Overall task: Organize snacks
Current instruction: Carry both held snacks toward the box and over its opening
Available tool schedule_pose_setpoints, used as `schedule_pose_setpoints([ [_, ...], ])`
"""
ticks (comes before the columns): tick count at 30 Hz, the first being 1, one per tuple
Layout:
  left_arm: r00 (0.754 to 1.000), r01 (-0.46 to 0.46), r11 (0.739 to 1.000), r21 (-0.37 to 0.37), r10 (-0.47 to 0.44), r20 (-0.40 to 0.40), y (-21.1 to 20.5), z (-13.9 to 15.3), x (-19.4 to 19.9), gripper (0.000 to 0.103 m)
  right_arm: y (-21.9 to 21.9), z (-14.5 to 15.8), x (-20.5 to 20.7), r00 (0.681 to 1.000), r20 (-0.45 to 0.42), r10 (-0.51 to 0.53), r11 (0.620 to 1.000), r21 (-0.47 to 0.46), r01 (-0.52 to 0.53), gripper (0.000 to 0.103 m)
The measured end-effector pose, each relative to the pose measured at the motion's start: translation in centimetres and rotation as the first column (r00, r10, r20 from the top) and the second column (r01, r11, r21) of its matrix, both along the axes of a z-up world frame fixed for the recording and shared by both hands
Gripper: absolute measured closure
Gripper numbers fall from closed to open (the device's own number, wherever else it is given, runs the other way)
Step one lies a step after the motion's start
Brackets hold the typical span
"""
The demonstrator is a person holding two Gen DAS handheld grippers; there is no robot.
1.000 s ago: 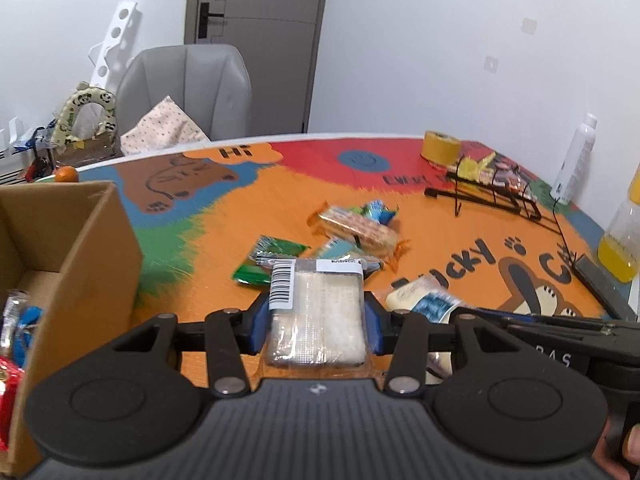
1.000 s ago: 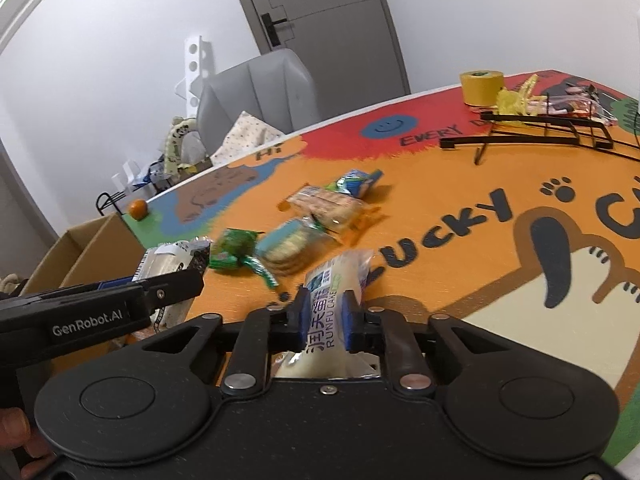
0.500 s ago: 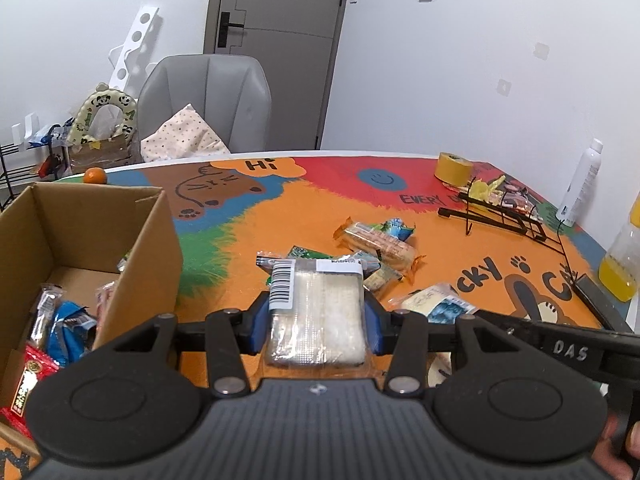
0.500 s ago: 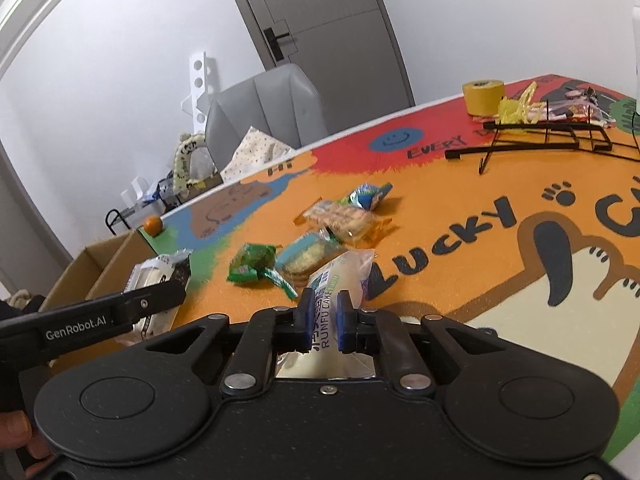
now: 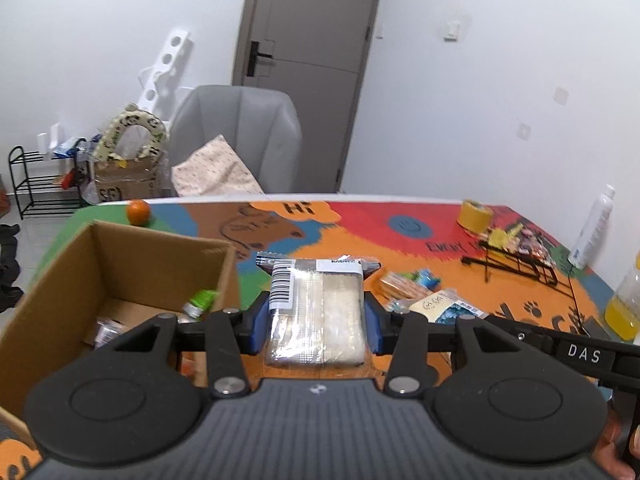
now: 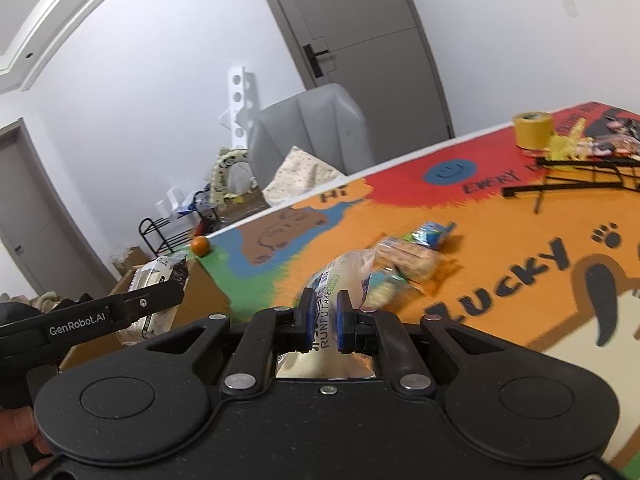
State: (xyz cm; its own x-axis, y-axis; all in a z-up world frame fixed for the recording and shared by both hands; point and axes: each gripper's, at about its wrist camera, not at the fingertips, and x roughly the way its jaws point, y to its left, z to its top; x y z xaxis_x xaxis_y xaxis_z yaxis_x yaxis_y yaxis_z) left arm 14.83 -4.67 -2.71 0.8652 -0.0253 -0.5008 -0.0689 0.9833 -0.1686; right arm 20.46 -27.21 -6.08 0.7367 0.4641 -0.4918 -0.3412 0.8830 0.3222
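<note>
My left gripper (image 5: 316,316) is shut on a clear pack of white rice crackers (image 5: 316,312) with a barcode label, held in the air just right of the open cardboard box (image 5: 120,264). The box holds several snacks. My right gripper (image 6: 323,320) is shut on a white Runfu cake packet (image 6: 344,276), lifted above the table. Loose snack packs (image 6: 408,256) lie on the orange mat; they also show in the left wrist view (image 5: 412,284). The left gripper and its pack show at the left of the right wrist view (image 6: 156,280), over the box.
A small orange (image 5: 138,212) sits at the table's far left corner. A yellow tape roll (image 5: 474,216), a black wire rack (image 5: 516,264), a white bottle (image 5: 592,228) and a juice bottle (image 5: 624,304) stand at the right. A grey chair (image 5: 236,136) is behind the table.
Both grippers have risen and swung left toward the box, each carrying its pack. The box now fills more of the left wrist view.
</note>
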Motion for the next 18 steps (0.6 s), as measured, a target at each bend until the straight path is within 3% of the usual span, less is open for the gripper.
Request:
schedule_pose_setpoints([
  [18,0.989,-0.150,0.988,-0.032,0.150,0.004,8.5,0.9,-1.5,0.057,7.5,2.4,0.7,0.993,0.047,0.105,0.994,0.008,-0.105,0.094],
])
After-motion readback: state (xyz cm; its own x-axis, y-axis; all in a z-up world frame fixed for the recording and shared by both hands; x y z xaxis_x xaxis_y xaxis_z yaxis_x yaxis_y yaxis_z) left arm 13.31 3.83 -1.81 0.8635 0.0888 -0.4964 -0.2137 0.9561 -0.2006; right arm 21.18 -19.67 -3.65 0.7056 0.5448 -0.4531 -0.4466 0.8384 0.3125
